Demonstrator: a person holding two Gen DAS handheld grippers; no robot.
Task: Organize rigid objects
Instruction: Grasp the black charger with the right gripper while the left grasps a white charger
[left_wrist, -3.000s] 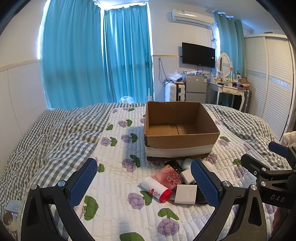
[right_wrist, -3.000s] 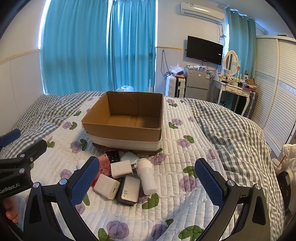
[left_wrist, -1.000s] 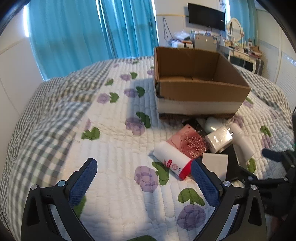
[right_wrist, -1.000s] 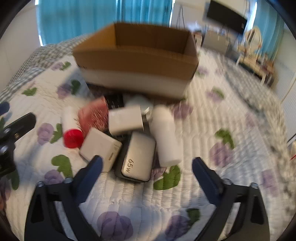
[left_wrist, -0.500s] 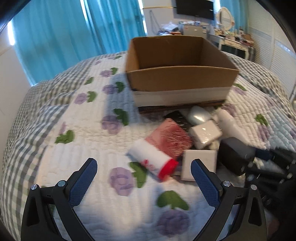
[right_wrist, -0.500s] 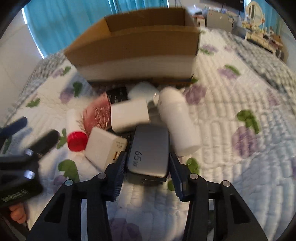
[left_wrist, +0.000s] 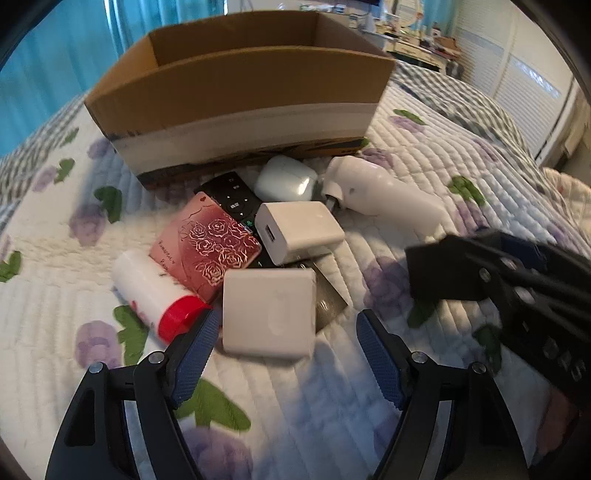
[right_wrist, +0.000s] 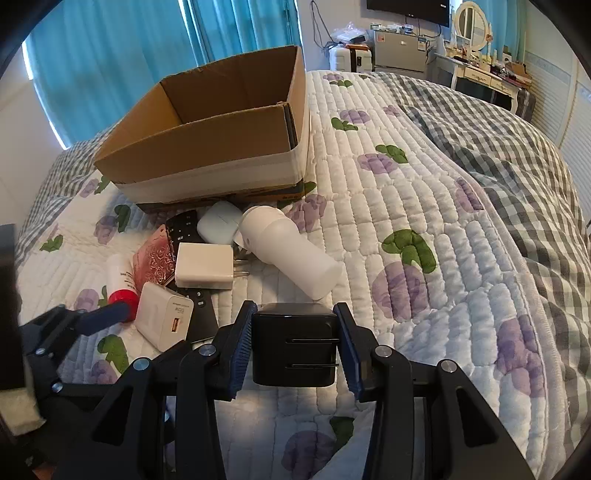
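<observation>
Black charger (right_wrist: 294, 343) in right tool (right_wrist: 295, 345)

We were in a home bedroom. A bed (right_wrist: 424, 206) filled most of the view, spread with a white quilt printed with purple flowers and green leaves, and a grey-and-white checked blanket (right_wrist: 517, 147) lay over its far side. Teal curtains (right_wrist: 147, 44) hung at the window behind it. Along the far wall we saw a wall-mounted television (right_wrist: 408, 9), a small fridge (right_wrist: 399, 50), and a white dressing table (right_wrist: 476, 72) with an oval mirror (right_wrist: 471, 18).
</observation>
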